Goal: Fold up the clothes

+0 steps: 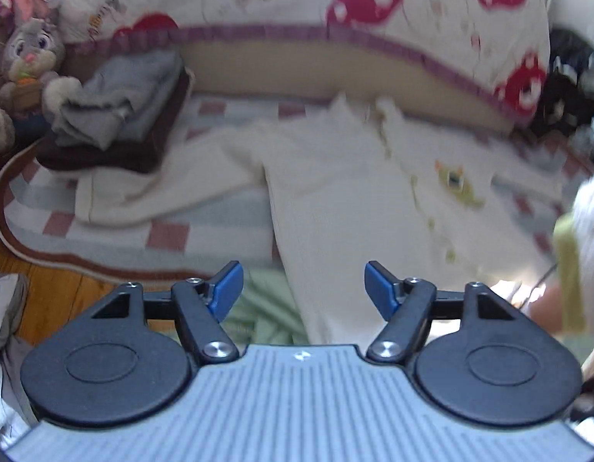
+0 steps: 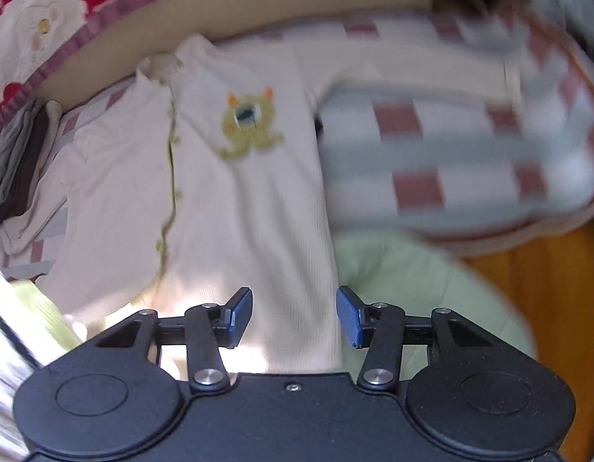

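A cream long-sleeved cardigan with a green monster patch lies spread flat on a checked blanket, sleeves out to both sides. My left gripper is open and empty, above the garment's lower left hem. My right gripper is open and empty, above the lower right hem of the cardigan. Both views are motion-blurred.
A stack of folded grey and brown clothes sits at the blanket's far left, beside a plush rabbit. A red-and-white quilt runs along the back. A pale green cloth lies at the near edge, over wooden floor.
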A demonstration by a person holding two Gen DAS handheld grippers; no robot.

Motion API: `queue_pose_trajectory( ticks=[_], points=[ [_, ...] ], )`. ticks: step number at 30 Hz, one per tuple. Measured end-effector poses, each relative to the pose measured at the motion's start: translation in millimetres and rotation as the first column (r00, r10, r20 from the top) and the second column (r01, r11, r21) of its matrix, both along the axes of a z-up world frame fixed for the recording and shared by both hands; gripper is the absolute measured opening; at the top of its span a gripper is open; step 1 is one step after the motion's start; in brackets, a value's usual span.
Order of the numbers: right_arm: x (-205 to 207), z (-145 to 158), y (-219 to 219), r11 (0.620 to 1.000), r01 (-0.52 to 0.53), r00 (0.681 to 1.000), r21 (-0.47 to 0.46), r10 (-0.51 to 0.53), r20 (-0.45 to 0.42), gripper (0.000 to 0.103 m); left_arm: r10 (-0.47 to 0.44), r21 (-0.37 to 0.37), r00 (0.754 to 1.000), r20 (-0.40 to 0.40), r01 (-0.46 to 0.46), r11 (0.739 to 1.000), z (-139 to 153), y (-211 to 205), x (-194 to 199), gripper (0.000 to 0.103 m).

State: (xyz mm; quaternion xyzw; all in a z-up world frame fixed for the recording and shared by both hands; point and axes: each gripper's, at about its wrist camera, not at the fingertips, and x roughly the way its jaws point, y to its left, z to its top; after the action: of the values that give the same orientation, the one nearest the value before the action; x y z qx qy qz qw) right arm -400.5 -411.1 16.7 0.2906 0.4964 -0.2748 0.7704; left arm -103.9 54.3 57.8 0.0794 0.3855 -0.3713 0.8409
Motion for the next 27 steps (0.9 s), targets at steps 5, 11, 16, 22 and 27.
queue_pose_trajectory(
  ticks=[5, 11, 16, 22, 27],
  points=[
    [65, 74, -20, 0.997, -0.062, 0.99, -0.053, 0.069, 0.127, 0.054, 0.053, 0.017, 0.998, 0.047, -0.054, 0.998, -1, -23, 35, 0.074],
    [211, 104, -20, 0.908, -0.317, 0.927, 0.274, 0.235, 0.293, 0.055, 0.144, 0.047, 0.987, -0.067, -0.141, 0.989, -30, -81, 112, 0.074],
    [361, 66, 49, 0.757, -0.65, 0.76, 0.058, 0.649, 0.043, 0.067, 0.277, 0.052, 0.951, -0.14, -0.273, 0.961, -55, -120, 188, 0.073],
    [446, -11, 127, 0.421, -0.886, 0.437, -0.193, 0.898, -0.046, 0.041, 0.553, 0.02, 0.791, -0.262, -0.569, 0.822, -144, -85, 237, 0.039],
    [453, -56, 152, 0.341, -0.858, 0.297, -0.385, 0.94, 0.17, 0.041, 0.673, 0.048, 0.691, -0.264, -0.688, 0.724, -190, -24, 257, 0.038]
  ],
)
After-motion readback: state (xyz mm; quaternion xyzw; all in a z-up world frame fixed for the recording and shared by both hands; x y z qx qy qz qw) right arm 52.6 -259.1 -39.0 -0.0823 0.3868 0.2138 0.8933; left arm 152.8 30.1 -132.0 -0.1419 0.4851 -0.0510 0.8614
